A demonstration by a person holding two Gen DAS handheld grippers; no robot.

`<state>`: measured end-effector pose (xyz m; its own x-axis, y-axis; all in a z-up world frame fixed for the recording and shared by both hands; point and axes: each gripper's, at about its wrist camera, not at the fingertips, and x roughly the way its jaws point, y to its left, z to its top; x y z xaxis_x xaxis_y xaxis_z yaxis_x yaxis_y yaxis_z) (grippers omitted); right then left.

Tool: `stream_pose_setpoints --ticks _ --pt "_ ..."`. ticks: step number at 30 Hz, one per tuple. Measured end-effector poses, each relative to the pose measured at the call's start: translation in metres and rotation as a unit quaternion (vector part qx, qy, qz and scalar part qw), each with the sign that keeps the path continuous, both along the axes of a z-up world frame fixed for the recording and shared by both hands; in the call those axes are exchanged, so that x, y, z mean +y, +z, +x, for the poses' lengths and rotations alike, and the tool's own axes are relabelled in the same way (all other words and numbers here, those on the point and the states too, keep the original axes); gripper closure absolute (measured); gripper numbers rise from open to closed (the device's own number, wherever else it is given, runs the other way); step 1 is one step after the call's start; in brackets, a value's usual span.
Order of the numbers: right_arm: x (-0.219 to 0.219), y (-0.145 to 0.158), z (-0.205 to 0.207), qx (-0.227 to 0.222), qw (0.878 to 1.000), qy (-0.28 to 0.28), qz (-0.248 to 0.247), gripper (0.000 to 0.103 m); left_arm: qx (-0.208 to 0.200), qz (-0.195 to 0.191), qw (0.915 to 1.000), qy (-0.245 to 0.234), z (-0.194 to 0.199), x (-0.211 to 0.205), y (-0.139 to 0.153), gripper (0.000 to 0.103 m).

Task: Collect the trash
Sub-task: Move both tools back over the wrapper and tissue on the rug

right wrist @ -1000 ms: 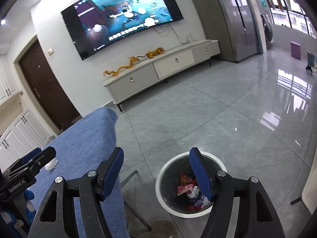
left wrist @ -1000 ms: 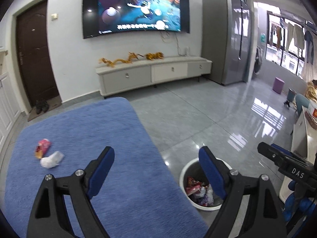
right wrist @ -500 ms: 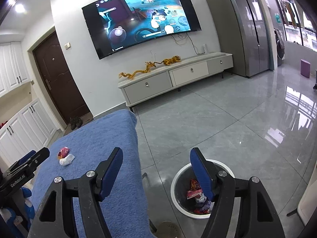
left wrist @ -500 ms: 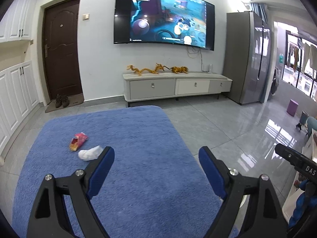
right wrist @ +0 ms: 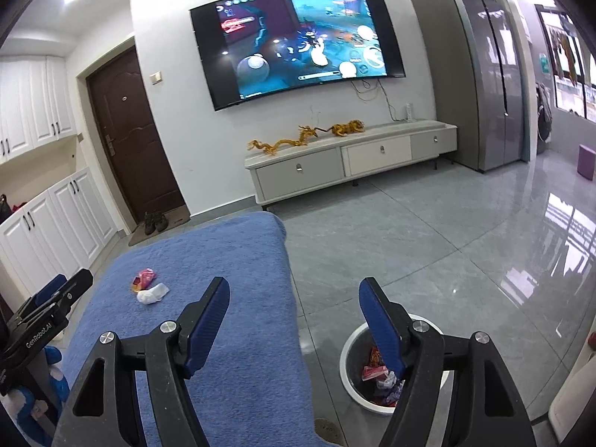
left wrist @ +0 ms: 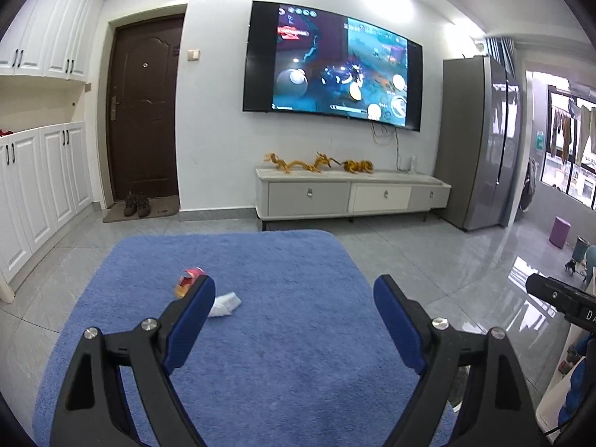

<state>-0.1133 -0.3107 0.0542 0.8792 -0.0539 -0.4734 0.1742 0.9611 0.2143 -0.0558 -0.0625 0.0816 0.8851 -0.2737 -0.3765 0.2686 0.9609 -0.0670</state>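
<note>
Blue cloth (left wrist: pixel 283 335) is carrying the last bits: red wrapper (left wrist: pixel 188 279) & white tissue (left wrist: pixel 225 303), touching, toward its far-left corner. You're holding left gripper (left wrist: pixel 294 300) wide open w/ nothing in it; right gripper (right wrist: pixel 292 300) has just been opening, also empty. Risk: pinching cloth w/ the tissue, dragging it off toward the bin (right wrist: pixel 355 339).

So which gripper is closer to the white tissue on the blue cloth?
Left. The left gripper has the white tissue just beyond its left finger; the right gripper sits farther right, beside the trash bin.
</note>
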Motion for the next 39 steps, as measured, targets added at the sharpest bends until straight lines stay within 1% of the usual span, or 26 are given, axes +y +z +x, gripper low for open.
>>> stream_pose_setpoints --ticks 7,17,22,24,28,33,36,38,39 --pt "0.031 0.009 0.01 -0.003 0.999 0.031 -0.021 0.033 -0.002 -0.007 0.9997 0.024 -0.001 0.032 0.003 0.016" --pt "0.069 0.017 0.031 0.001 0.997 0.067 -0.042 0.033 0.018 -0.022 0.9981 0.055 0.01 0.072 -0.006 0.016" --pt "0.086 0.018 0.042 0.003 0.995 0.09 -0.043 0.033 0.026 -0.029 0.9968 0.071 0.02 0.096 -0.012 0.016" --pt "0.092 0.02 0.048 0.003 0.994 0.101 -0.04 0.033 0.037 -0.033 0.9959 0.076 0.029 0.106 -0.014 0.016" --pt "0.101 0.028 0.066 -0.001 0.991 0.129 -0.029 0.033 0.052 -0.029 0.9923 0.109 0.057 0.137 -0.013 0.016" --pt "0.118 0.04 0.098 -0.015 0.986 0.167 -0.02 0.033 0.071 -0.045 0.9844 0.155 0.098 0.189 -0.012 0.016" --pt "0.13 0.039 0.123 -0.014 0.981 0.193 -0.007 0.033 0.082 -0.052 0.9823 0.16 0.123 0.206 -0.017 0.016" --pt "0.139 0.032 0.141 -0.006 0.978 0.209 -0.006 0.033 0.097 -0.057 0.9821 0.151 0.141 0.21 -0.026 0.017" --pt "0.146 0.023 0.153 0.004 0.976 0.22 -0.004 0.033 0.106 -0.056 0.9819 0.146 0.15 0.21 -0.032 0.017"
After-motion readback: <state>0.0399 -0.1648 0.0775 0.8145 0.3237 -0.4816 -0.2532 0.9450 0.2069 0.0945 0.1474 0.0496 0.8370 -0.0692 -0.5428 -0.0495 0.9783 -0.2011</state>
